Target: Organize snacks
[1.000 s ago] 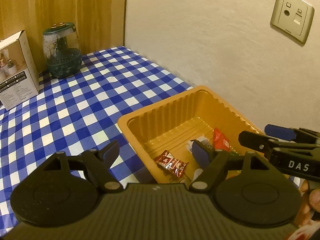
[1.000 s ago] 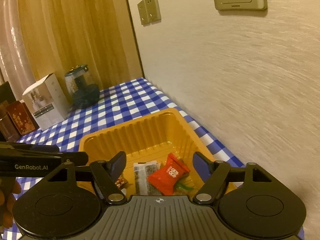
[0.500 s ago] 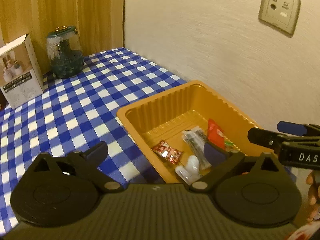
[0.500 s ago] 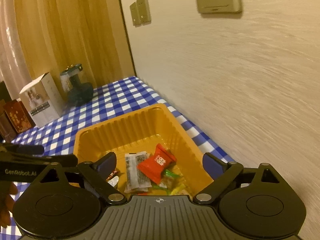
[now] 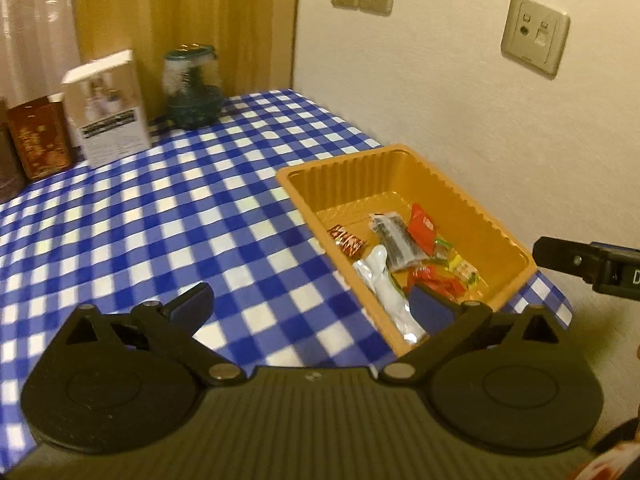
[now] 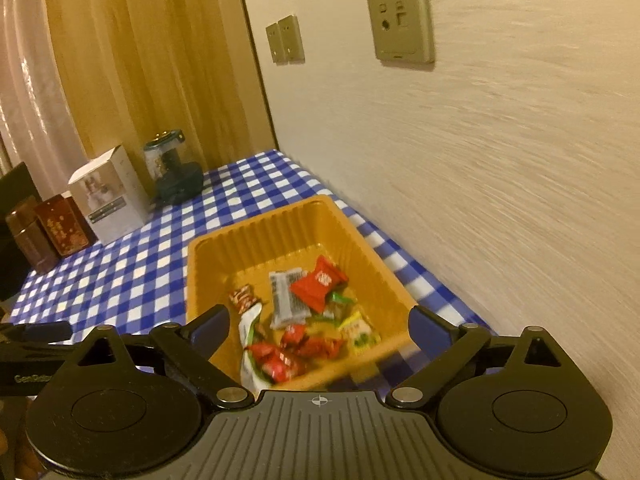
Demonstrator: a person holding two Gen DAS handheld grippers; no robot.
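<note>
An orange plastic tray (image 5: 304,196) (image 6: 264,228) stands on the blue-checked tablecloth by the wall. It holds several wrapped snacks: a red packet (image 5: 422,227) (image 6: 319,283), a grey packet (image 5: 394,242) (image 6: 286,294), a white packet (image 5: 386,284) (image 6: 250,344), a small striped candy (image 5: 346,239) (image 6: 243,298) and a yellow-green one (image 5: 464,268) (image 6: 359,330). My left gripper (image 5: 310,306) is open and empty, above the tray's near left corner. My right gripper (image 6: 319,326) is open and empty, above the tray's near end. The right gripper's tip shows in the left wrist view (image 5: 560,256).
At the table's far end stand a glass jar with a green lid (image 5: 192,84) (image 6: 172,172), a white box (image 5: 106,106) (image 6: 106,200) and brown tins (image 5: 38,136) (image 6: 60,230). The wall (image 6: 480,160) runs along the right, with sockets (image 5: 534,34).
Both grippers have pulled back and up from the tray, staying open. More of the tray, its snacks and the table's far end now shows.
</note>
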